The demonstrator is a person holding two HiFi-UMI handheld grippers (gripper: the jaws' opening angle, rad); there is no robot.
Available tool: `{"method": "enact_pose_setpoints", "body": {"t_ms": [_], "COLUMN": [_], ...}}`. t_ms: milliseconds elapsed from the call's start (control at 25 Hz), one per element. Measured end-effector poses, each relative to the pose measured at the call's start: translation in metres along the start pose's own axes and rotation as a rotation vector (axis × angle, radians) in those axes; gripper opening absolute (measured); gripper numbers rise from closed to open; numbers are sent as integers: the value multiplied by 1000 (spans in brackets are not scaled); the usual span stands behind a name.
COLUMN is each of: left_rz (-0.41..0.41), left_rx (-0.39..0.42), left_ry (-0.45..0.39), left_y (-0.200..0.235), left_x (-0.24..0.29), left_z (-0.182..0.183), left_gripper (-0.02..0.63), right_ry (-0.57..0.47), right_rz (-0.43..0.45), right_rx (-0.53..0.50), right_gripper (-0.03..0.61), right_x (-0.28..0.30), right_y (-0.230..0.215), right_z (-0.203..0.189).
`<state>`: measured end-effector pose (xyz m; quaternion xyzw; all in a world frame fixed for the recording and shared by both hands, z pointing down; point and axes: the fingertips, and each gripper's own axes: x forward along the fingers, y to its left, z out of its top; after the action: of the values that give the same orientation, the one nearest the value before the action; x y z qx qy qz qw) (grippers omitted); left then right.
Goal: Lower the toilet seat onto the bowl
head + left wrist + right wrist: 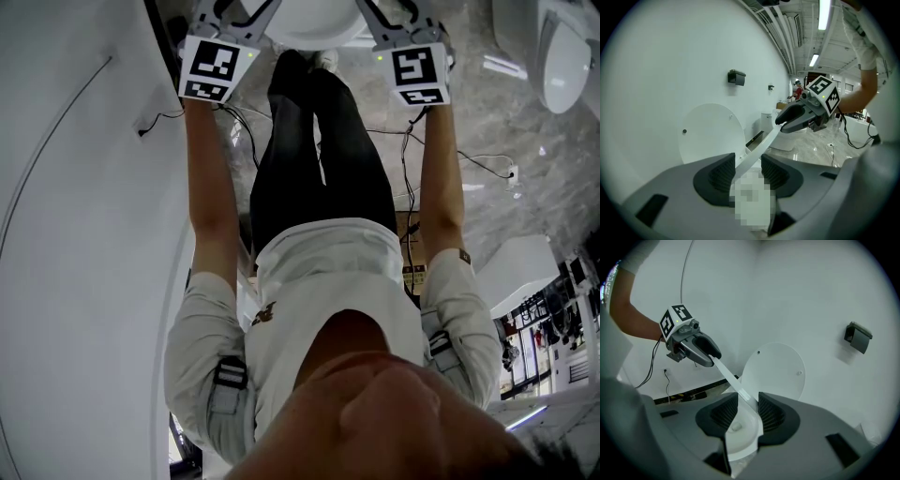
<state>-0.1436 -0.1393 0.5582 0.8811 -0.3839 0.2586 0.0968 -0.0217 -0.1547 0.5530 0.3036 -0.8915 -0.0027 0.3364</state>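
Grippers, 2 of them, clamp the toilet seat (pixel 730 375) at opposite sides. The left gripper (pixel 747 172) has its pads closed on one rim, and the right gripper (pixel 747 411) has its pads closed on the other. In each gripper view the seat shows edge-on as a white strip running from the jaws across to the other gripper. It stands apart from the round white lid (pixel 776 369), which is upright against the white wall (pixel 801 291). Cannot tell how near the seat is to the bowl. Small dark fixture (pixel 857 337) is on the wall beside the lid. In the head view both forearms reach forward, with dark trousers (pixel 323 159) between them and cables (pixel 478 164) on the grey marble floor (pixel 506 112).
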Motion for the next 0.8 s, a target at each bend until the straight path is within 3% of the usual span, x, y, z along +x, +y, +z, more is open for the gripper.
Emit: {"method": "enact_pose_setpoints", "body": {"t_ms": [800], "left_rz": [-42], "left_rx": [8], "left_ry": [43], "left_y": [-30], "left_x": [-2], "left_z": [-21], "left_gripper": [176], "right_ry": [31], "right_rz": [64], "right_rx": [64], "right_gripper": [164], "right_x": [-14], "right_y": [22], "right_z": [-25]}}
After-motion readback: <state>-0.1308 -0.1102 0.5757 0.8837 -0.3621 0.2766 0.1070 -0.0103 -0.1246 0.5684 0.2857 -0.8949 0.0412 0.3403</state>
